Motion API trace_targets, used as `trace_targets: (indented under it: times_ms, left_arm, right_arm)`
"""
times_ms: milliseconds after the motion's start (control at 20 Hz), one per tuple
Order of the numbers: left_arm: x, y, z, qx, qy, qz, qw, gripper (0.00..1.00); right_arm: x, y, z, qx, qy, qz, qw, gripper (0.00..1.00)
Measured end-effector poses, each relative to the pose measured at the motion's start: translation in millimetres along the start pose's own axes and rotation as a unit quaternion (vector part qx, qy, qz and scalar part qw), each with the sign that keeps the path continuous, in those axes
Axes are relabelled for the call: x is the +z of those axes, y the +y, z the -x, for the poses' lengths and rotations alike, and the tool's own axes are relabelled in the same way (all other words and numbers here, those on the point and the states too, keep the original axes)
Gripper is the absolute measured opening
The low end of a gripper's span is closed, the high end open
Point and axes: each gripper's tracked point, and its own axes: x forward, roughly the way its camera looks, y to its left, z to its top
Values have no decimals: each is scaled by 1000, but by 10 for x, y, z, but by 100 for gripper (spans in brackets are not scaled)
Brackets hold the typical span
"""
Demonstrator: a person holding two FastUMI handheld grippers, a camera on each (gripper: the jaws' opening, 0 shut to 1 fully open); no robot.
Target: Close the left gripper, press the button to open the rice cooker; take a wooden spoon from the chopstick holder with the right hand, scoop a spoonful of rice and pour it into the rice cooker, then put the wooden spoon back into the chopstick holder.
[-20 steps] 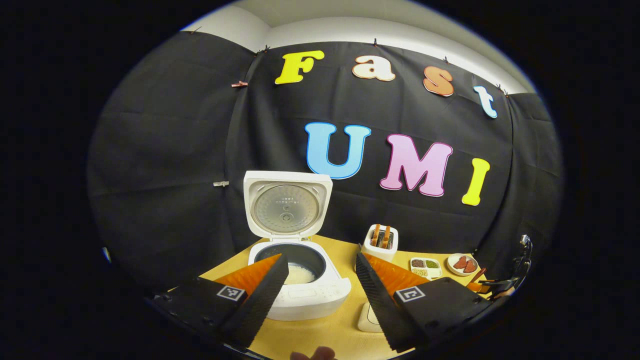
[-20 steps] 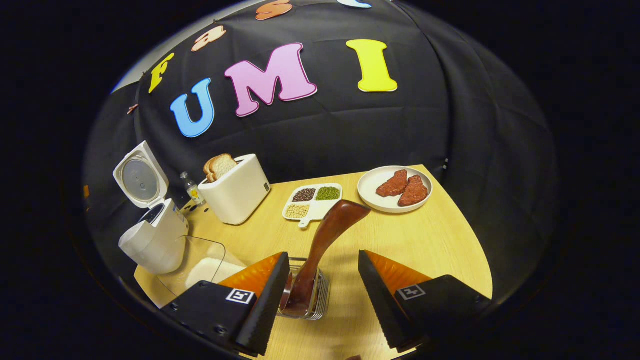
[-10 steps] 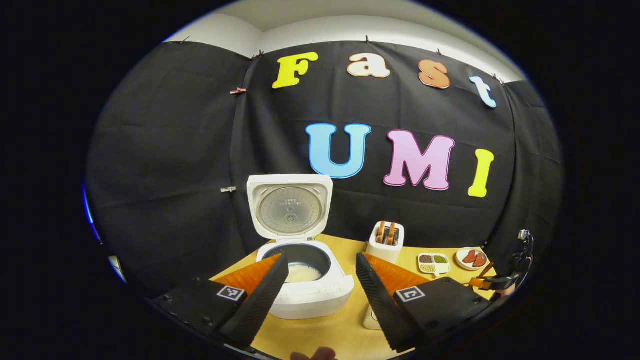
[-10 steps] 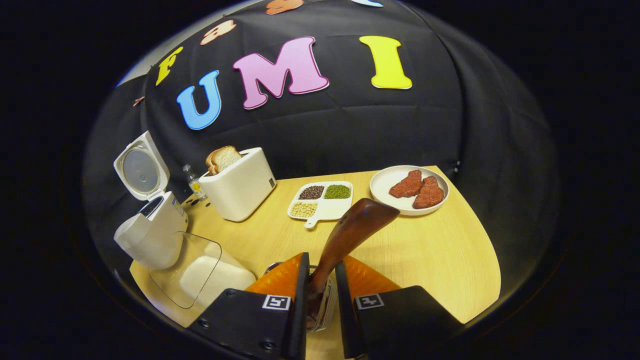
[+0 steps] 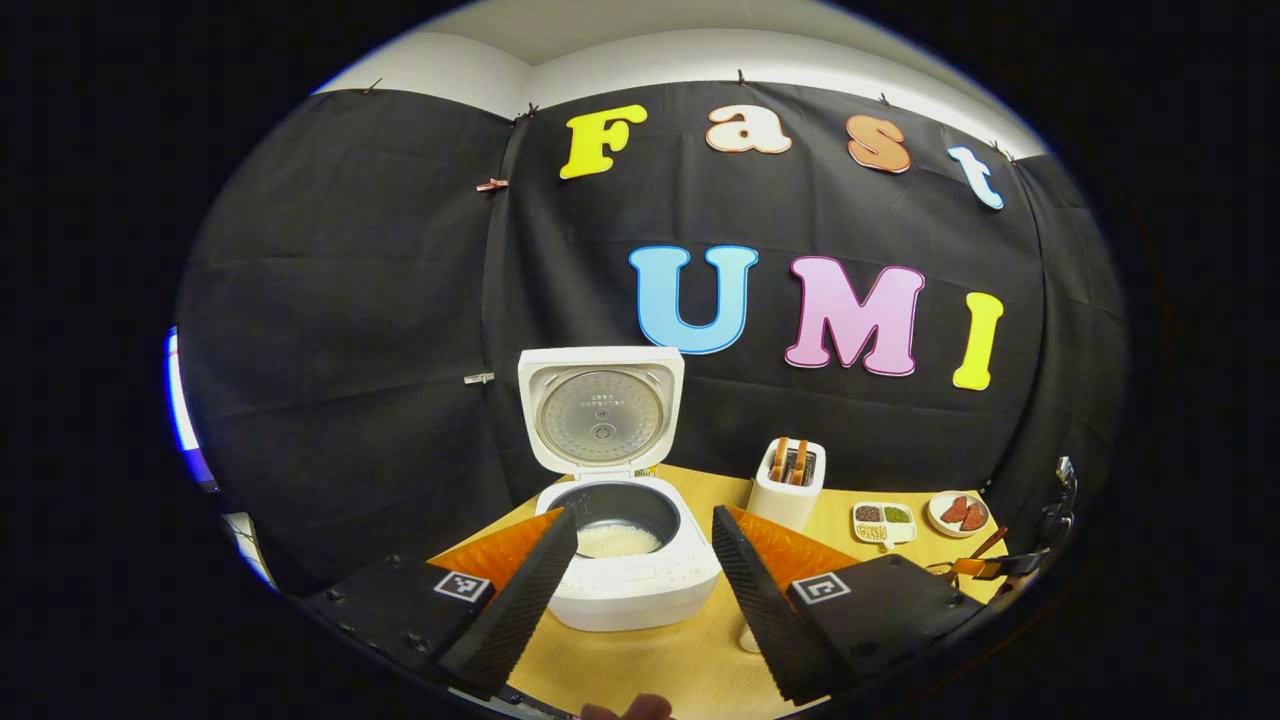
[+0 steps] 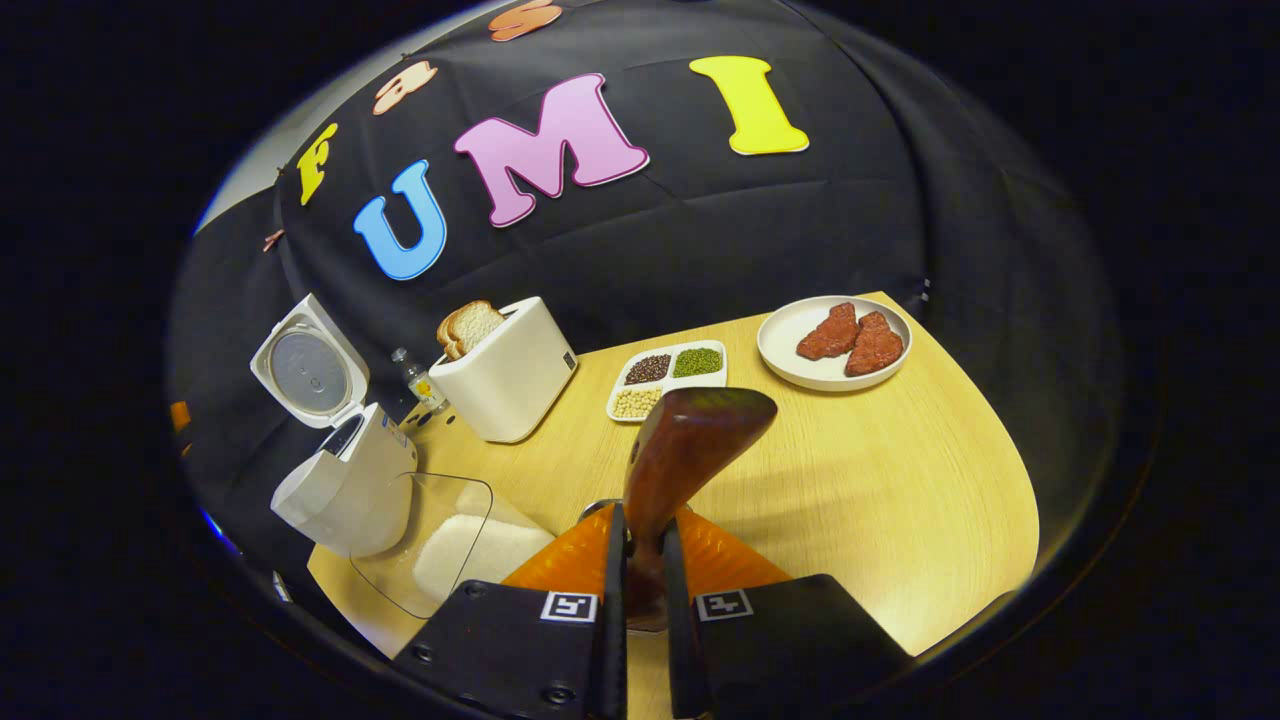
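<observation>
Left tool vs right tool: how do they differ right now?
The left tool stands open and empty, aimed at the open rice cooker. The right tool is shut on the wooden spoon, whose wide end sticks up above its fingers, with the glass rice container at its left. Both hang over the same wooden table.

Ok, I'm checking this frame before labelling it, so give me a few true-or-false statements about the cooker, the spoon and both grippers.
1. The rice cooker stands with its lid up. True.
2. The right gripper is shut on the wooden spoon. True.
3. The left gripper is shut. False: its fingers stand wide apart, holding nothing.
4. The toaster is empty. False: bread slices stick out of it.
5. The plate holds two reddish pieces of meat. True.
</observation>
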Motion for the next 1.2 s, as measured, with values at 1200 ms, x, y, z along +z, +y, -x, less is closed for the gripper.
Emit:
trace_targets:
  times_ms: [1200]
  left_arm:
    - [-29, 1174, -581, -177, -19, 4, 984, 94]
  right_arm:
    - [535, 2138, 619, -36, -113, 84, 989, 10]
